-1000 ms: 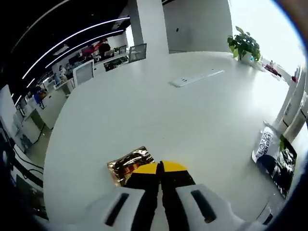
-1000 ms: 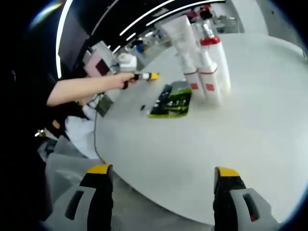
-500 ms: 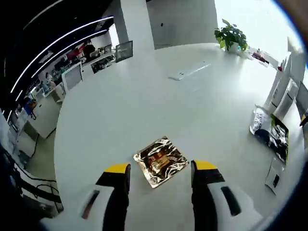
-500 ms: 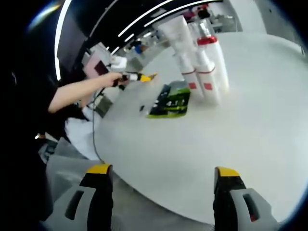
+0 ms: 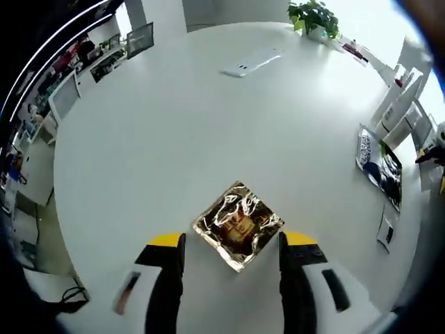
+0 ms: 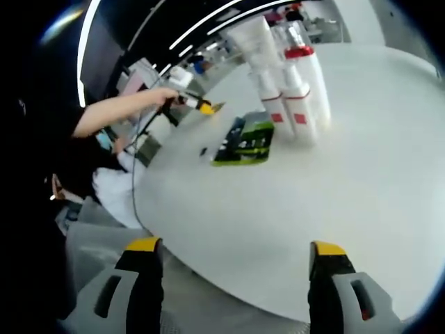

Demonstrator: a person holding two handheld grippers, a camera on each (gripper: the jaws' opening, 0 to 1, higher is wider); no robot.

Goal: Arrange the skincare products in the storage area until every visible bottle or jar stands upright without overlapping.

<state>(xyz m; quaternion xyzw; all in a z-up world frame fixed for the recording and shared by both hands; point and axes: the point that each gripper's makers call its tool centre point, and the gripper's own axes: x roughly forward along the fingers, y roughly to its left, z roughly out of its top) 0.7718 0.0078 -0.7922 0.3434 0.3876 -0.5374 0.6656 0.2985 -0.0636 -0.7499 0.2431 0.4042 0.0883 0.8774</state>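
A crumpled gold foil sachet (image 5: 238,226) lies flat on the round white table (image 5: 174,132). My left gripper (image 5: 233,241) is open, its yellow-tipped jaws standing either side of the sachet's near end. Several white bottles with red caps (image 6: 297,97) and a tall white tube (image 6: 256,47) stand together in the right gripper view. A green and black sachet (image 6: 245,139) lies flat beside them. My right gripper (image 6: 235,247) is open and holds nothing, near the table's edge. In that view a hand holds the left gripper (image 6: 200,106) far off.
At the right of the left gripper view are white bottles (image 5: 398,104), dark sachets (image 5: 381,163) and a small white packet (image 5: 386,233). A white power strip (image 5: 250,61) and a potted plant (image 5: 314,14) sit at the far side. A person's arm (image 6: 115,117) reaches over the table.
My left gripper opened from shut and now looks down more steeply on the gold sachet between its jaws. In the right gripper view the hand holding it shifted slightly. The right gripper stayed open.
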